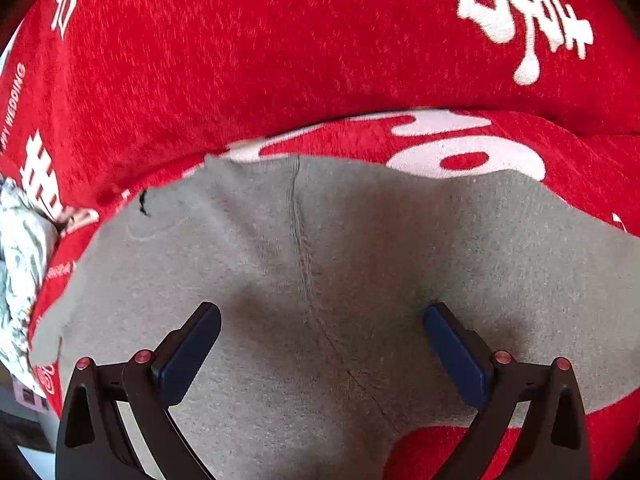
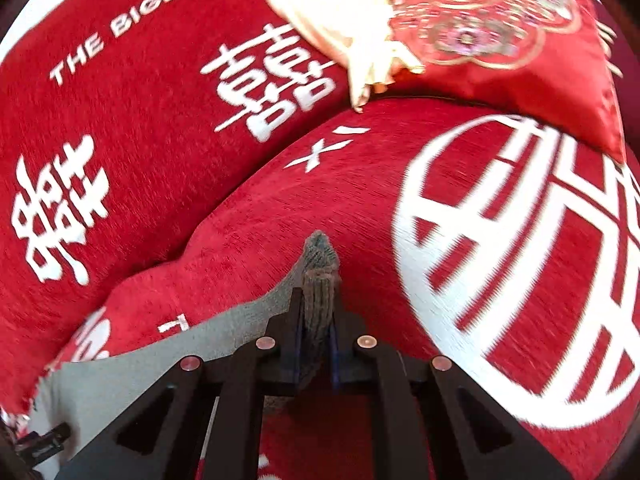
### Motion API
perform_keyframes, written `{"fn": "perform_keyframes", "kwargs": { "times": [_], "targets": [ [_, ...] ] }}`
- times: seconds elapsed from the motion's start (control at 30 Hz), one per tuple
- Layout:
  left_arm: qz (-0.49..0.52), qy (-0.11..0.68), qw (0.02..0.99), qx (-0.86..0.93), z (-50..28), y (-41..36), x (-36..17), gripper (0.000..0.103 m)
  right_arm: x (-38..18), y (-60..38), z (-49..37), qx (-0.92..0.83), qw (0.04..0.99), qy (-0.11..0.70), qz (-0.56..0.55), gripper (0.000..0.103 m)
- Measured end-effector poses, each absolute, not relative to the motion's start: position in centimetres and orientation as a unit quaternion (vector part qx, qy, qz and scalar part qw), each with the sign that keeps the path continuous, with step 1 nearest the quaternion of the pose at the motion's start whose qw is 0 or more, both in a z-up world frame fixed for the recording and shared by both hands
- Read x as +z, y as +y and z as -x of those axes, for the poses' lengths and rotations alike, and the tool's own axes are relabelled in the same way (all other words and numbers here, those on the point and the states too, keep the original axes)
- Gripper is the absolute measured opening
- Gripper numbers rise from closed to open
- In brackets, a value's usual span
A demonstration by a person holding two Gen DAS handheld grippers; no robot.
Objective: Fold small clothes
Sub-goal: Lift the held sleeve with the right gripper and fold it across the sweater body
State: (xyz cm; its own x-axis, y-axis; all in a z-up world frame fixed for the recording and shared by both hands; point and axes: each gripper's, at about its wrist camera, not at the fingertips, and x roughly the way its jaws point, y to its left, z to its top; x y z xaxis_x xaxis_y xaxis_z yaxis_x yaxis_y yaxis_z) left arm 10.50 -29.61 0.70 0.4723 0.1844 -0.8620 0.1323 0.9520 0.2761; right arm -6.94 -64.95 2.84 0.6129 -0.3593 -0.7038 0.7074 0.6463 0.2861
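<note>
The left gripper (image 1: 322, 320) hangs with its jaws spread wide over the grey garment (image 1: 320, 280), which lies flat beneath it on the red cover (image 1: 200, 60). The right gripper (image 2: 318, 300) is clenched on a bunched edge of that garment, an embroidered cushion (image 2: 500, 40) lying well beyond it.

I'm working in a home, on a sofa by the look of it: a red plush cover (image 2: 132, 128) printed with white wedding characters and "THE BIGDAY" runs over seat and backrest, and an embroidered red satin cushion (image 2: 520, 48) sits in the corner.
</note>
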Motion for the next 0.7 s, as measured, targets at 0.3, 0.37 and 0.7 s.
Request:
{"fn": "perform_keyframes", "kwargs": {
  "times": [0.3,0.37,0.7],
  "targets": [
    [-0.139,0.509,0.849,-0.011,-8.2,-26.7,2.4,0.103,4.4,-64.1,8.6,-0.305,0.856,0.287,-0.304,0.01],
    [-0.125,0.513,0.849,-0.012,-7.6,-25.0,2.5,0.103,5.2,-63.8,8.6,-0.306,0.858,0.286,-0.298,0.01],
    [-0.05,0.5,0.864,-0.012,-4.7,-13.5,2.9,0.103,8.3,-61.8,8.3,-0.297,0.864,0.29,-0.285,0.01]
  ]
}}
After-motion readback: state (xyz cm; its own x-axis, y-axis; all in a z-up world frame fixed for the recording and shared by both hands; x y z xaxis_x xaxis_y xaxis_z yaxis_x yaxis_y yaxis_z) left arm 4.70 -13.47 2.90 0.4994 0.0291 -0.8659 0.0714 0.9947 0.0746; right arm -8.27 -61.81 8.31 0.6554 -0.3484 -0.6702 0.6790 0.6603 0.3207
